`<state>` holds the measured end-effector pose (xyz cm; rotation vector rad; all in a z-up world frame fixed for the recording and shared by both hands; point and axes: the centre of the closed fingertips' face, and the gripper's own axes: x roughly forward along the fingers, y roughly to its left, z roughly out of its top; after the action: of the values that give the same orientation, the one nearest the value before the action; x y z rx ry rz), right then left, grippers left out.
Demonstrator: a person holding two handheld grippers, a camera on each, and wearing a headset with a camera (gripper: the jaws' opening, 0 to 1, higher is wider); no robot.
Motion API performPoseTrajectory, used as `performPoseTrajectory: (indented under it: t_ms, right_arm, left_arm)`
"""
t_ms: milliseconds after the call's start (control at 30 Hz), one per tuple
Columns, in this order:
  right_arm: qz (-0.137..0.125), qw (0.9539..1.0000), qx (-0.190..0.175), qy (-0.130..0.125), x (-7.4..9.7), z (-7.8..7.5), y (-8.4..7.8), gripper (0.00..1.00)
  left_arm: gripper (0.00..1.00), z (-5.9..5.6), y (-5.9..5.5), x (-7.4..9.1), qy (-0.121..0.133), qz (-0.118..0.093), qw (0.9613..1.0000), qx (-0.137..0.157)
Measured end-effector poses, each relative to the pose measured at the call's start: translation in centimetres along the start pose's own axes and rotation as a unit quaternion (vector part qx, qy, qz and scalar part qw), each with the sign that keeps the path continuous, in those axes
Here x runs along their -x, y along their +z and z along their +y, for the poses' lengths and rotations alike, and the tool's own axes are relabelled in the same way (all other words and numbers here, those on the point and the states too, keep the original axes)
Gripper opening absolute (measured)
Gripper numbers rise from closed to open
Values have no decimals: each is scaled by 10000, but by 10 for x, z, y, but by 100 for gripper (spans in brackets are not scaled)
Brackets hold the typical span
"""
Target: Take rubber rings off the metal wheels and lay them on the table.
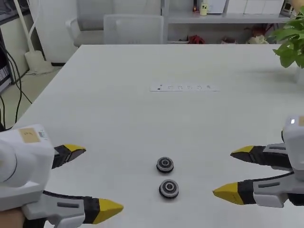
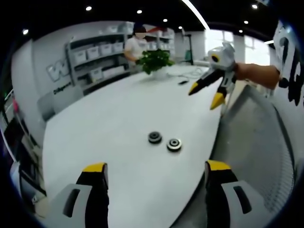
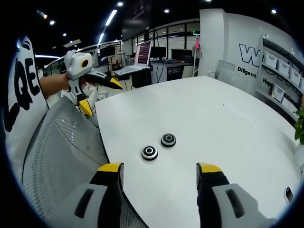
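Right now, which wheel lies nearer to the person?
The lower wheel in the head view; the other wheel sits just beyond it, farther up the table.

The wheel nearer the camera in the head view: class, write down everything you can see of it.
The nearer wheel is small and round, with a dark rubber ring still round its rim, a silvery metal face inside that and a dark centre. It lies flat on the white table, close to the other wheel but apart from it. Nothing touches it but the table: the left gripper and right gripper stand open on either side, clear of it.
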<state>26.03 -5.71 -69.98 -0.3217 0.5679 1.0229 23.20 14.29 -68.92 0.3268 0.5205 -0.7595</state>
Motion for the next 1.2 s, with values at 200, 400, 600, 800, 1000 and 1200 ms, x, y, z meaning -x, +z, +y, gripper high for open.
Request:
performPoseTrajectory:
  t_ms: [200,400,600,800,1000,1200]
  right_arm:
    - [1,10000,21,20,-2,-1,1,58]
    - [-46,10000,-42,76,-4,-2,3,55]
    - [21,9999,-84,121,-7,-3,0,52]
    - [75,9999,-85,116,-9,-5,-3,51]
    - [128,9998,-53,131,-11,-5,-5,51]
    - [156,9998,-11,145,-15,-8,-8,50]
  left_arm:
    - [84,1,-2,-5,-41,52,10000,-24]
    - [84,3,-2,-8,-68,58,10000,-1]
    - [83,3,-5,-12,-100,119,9999,-15]
    - [82,6,-12,-16,-115,193,9997,58]
    - [82,7,-15,-18,-124,247,9996,77]
    - [81,11,-13,-23,-140,238,9996,72]
